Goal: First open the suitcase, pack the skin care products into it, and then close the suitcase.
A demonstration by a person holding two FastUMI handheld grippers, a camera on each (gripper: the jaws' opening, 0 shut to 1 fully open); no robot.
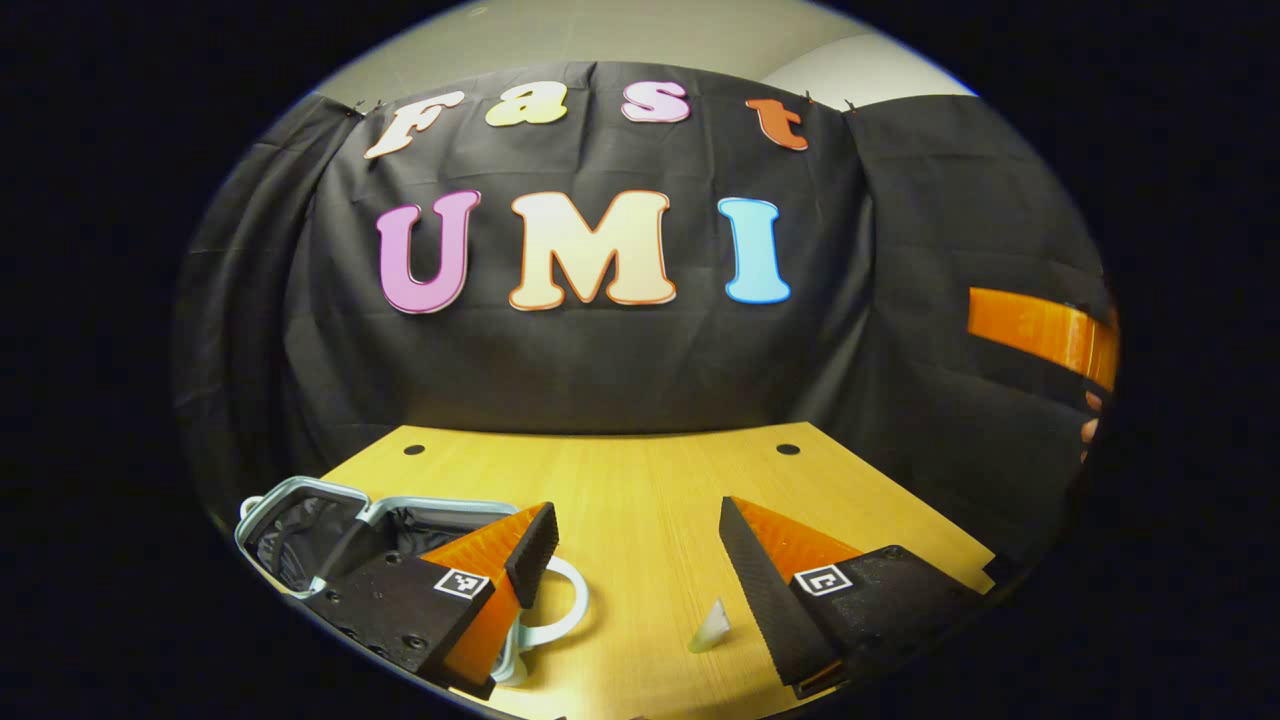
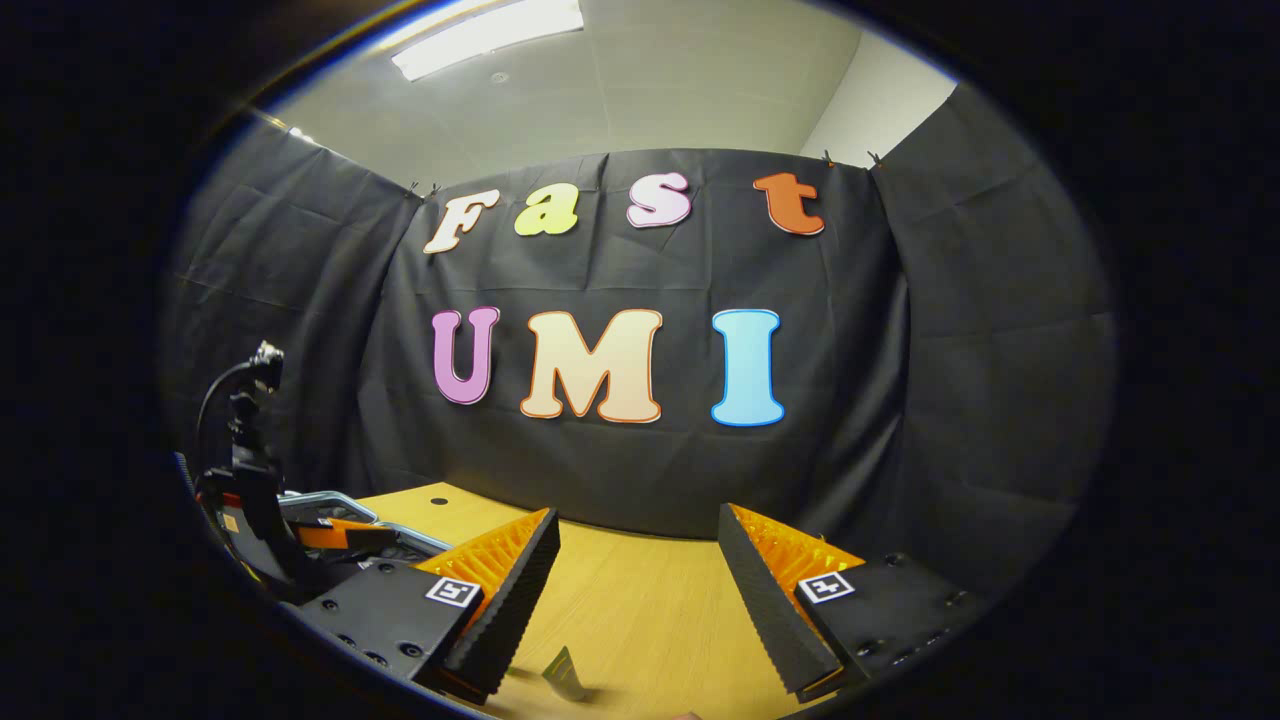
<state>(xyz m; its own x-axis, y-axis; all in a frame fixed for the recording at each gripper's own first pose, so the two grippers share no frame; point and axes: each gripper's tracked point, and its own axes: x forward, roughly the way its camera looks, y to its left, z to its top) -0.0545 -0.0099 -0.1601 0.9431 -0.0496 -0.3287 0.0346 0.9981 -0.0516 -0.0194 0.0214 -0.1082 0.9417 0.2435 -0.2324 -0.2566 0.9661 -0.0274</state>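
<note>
Both grippers, left (image 1: 640,560) and right (image 2: 640,570), are hovering with fingers apart over the light wooden counter (image 1: 640,490); the open grey-rimmed suitcase (image 1: 300,530) is lying at nine o'clock.

Your right gripper (image 2: 635,600) hangs agape over the wooden table (image 2: 640,610); the left gripper (image 2: 330,535) sits at lower left above the suitcase (image 2: 310,502).

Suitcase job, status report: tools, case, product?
Both tools open, holding nothing. Suitcase open beside left tool. Small tube on table, not yet packed. Nothing in the way.
</note>
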